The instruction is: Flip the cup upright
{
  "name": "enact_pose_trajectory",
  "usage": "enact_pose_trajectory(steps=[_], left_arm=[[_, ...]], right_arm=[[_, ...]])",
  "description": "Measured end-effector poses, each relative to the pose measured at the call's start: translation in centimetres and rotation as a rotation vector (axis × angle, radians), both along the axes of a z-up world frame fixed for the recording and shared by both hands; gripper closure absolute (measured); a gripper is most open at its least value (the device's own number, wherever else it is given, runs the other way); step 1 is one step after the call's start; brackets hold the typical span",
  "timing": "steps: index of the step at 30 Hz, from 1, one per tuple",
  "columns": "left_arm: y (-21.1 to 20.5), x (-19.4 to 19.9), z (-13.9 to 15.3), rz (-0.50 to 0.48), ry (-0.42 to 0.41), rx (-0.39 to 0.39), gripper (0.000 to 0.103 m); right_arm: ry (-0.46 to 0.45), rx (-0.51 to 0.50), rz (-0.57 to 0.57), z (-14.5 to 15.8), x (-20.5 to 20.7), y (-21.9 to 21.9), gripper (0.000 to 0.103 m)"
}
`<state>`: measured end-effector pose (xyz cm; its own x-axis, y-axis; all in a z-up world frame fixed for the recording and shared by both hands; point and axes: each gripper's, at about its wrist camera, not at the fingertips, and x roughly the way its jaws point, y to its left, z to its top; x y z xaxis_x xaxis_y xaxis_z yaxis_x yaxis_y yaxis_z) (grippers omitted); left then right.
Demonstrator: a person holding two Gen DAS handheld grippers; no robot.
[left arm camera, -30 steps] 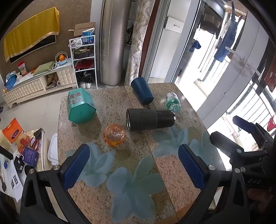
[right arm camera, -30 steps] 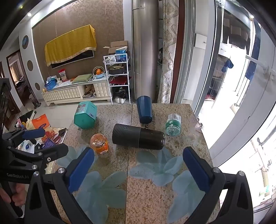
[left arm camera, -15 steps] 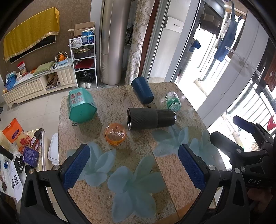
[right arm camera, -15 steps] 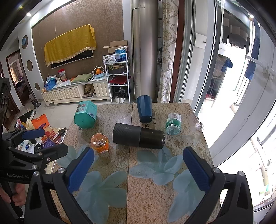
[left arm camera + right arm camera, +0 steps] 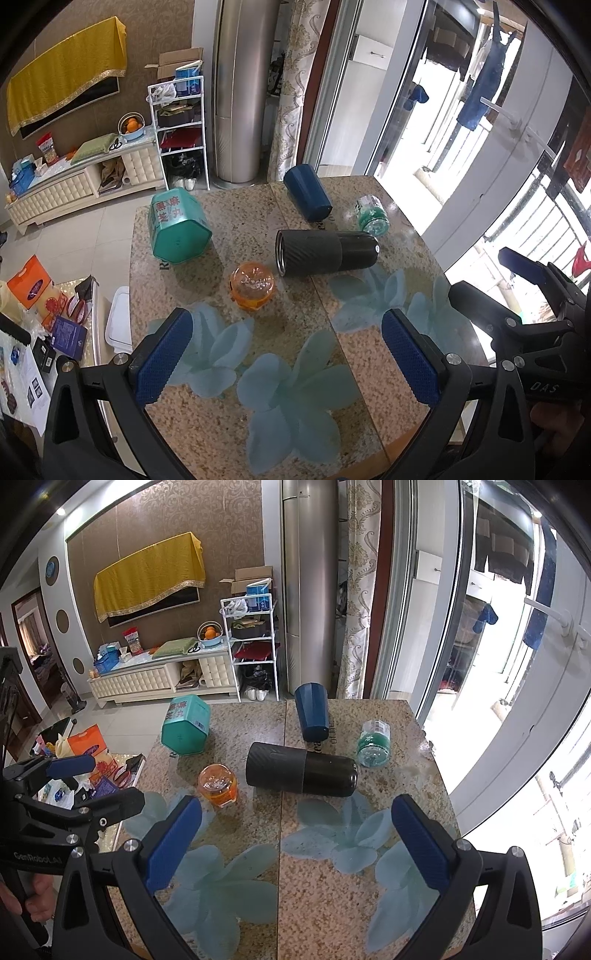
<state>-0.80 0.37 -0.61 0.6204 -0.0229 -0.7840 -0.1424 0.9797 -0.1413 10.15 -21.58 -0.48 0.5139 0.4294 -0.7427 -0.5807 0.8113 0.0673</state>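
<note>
Both wrist views show the tabletop objects sitting slightly lower and closer than one second ago; on the table itself nothing has shifted. The landmark is the black cylindrical ribbed-sleeve cup (image 5: 327,252) (image 5: 301,768), which lies on its side at the centre of the speckled stone table with pale blue flower prints (image 5: 258,369) (image 5: 332,886). Its open metal-rimmed mouth faces the table's left side. Just left of and nearer than the cup stands an orange translucent round jar (image 5: 252,284) (image 5: 218,785), apart from it. Beyond the cup lies a dark blue tapered tumbler (image 5: 307,196) (image 5: 312,710), close to it; contact cannot be judged. At the cup's closed end lies a green clear plastic bottle (image 5: 372,220) (image 5: 374,743), just beside it. Further left and behind sits a teal hexagonal tin (image 5: 178,226) (image 5: 186,724), well apart.

The left gripper (image 5: 284,354) hovers on the near side of the cup, jaws spread wide, holding nothing. The right gripper (image 5: 295,843) does likewise, also spread wide and empty.
</note>
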Motion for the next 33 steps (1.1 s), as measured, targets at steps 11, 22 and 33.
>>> enact_pose_trajectory(steps=[11,22,33], left_arm=[[0.5,-0.5,-0.1,-0.005,0.005,0.001,0.0],[2.3,1.0,-2.2,0.018,0.085,-0.019,0.0],[3.7,7.8,-7.5,0.034,0.295,0.004,0.0]], right_arm=[[0.013,-0.005,-0.013,-0.4,-0.9,0.5,0.0],[0.076,-0.038,-0.011,-2.1,-0.8,0.6,0.0],[0.19,-0.066,0.019,-4.9,2.7,0.2,0.0]])
